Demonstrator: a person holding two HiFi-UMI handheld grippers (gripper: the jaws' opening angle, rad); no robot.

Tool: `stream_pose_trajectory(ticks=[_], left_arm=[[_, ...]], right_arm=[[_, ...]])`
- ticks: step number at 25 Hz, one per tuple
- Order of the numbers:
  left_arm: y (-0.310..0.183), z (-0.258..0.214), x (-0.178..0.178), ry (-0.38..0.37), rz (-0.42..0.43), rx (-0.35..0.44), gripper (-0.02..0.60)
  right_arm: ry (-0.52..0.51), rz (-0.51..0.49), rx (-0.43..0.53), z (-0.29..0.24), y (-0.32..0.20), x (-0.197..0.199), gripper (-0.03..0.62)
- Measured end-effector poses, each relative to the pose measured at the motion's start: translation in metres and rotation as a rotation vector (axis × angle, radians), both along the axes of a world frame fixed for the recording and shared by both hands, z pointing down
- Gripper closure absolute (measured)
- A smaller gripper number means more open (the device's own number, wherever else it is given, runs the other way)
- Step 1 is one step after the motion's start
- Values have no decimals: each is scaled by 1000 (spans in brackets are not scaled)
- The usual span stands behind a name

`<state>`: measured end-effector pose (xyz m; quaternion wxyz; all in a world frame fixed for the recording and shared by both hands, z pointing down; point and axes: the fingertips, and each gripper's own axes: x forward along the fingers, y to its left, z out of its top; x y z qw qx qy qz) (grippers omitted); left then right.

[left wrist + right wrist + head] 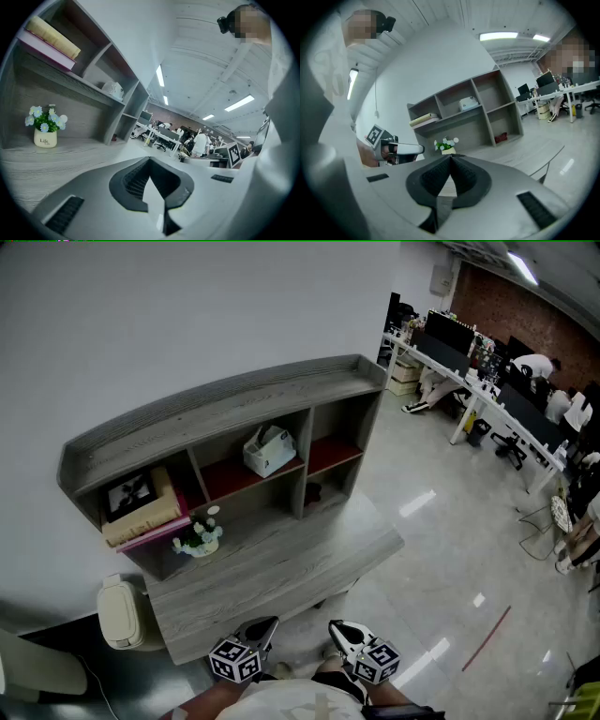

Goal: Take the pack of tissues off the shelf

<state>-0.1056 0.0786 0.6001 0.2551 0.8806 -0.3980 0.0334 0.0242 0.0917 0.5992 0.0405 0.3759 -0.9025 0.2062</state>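
The white pack of tissues [269,449] sits in the upper middle compartment of the grey shelf unit [225,395]. It also shows small in the left gripper view [114,89] and in the right gripper view [468,103]. Both grippers hang low at the near edge of the desk, far from the shelf. My left gripper [265,625] has its jaws together with nothing between them [150,160]. My right gripper [339,627] is likewise shut and empty [451,157].
A stack of books [141,507] lies in the left compartment, with a small flower pot [199,538] on the desk top [300,563] below it. A red item [312,491] sits in a lower compartment. A white bin [120,613] stands at left. Office desks with people [487,381] are at right.
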Motion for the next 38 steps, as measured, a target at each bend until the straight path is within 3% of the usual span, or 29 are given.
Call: stream_pose_trajectory(ticks=[13,30,38], left_arm=[[8,-14,17,12,35,23,569],[17,-2,-7,11,10,30,569],[18,-1,-2,5,33,31,569]], right_arm=[[12,53,23,-14,19,21,590],[5,123,4,2,38,18,589],[-3,154,5,2,40,19,589]])
